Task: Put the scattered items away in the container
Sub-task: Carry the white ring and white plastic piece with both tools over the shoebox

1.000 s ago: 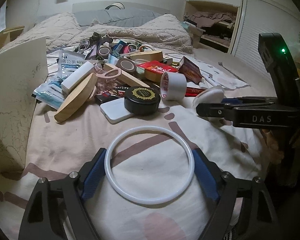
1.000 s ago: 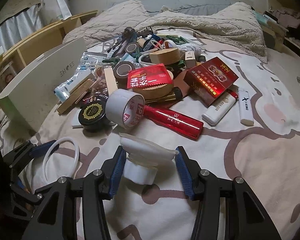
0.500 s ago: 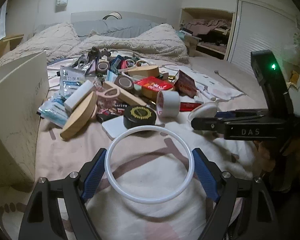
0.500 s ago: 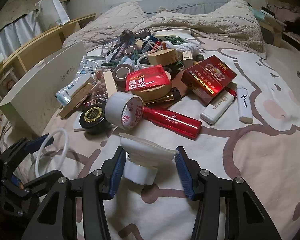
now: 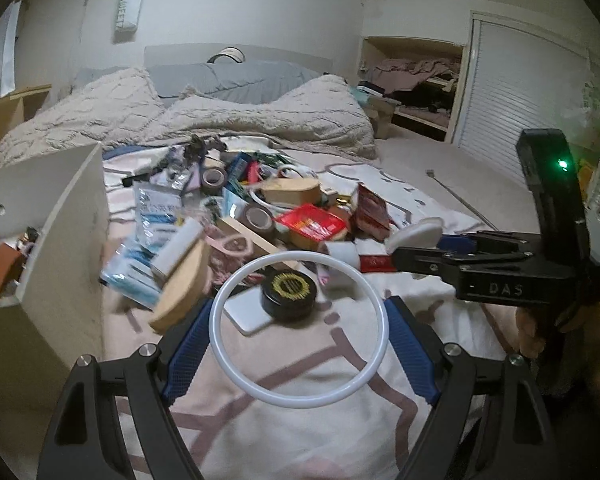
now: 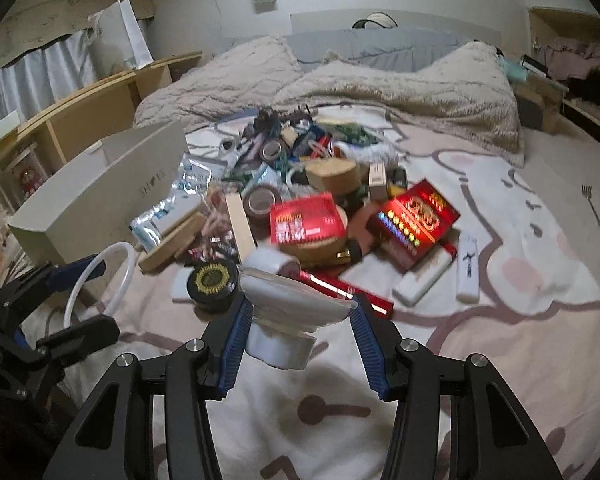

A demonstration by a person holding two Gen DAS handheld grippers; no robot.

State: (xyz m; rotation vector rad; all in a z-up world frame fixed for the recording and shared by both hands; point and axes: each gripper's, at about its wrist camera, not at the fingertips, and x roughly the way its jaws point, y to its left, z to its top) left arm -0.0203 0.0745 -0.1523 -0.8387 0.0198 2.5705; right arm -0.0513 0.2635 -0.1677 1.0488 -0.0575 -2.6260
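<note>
So right now my left tongs (image 5: 300, 344) are clamped across a white ring (image 5: 299, 331), blue pads pressing on its two sides, ring sitting flat between them and up off the bed (image 5: 320, 432). My right tongs (image 6: 298, 344) are squeezing a small white pedestal dish (image 6: 288, 312) by the narrow base, with its wide top sitting just past the pad tips. The beige shoe box (image 6: 96, 200) is off to the left, open, right beside the pile of clutter (image 6: 300, 200) in the middle of the bedspread. A black round tin (image 5: 288, 294) shows through the ring.
</note>
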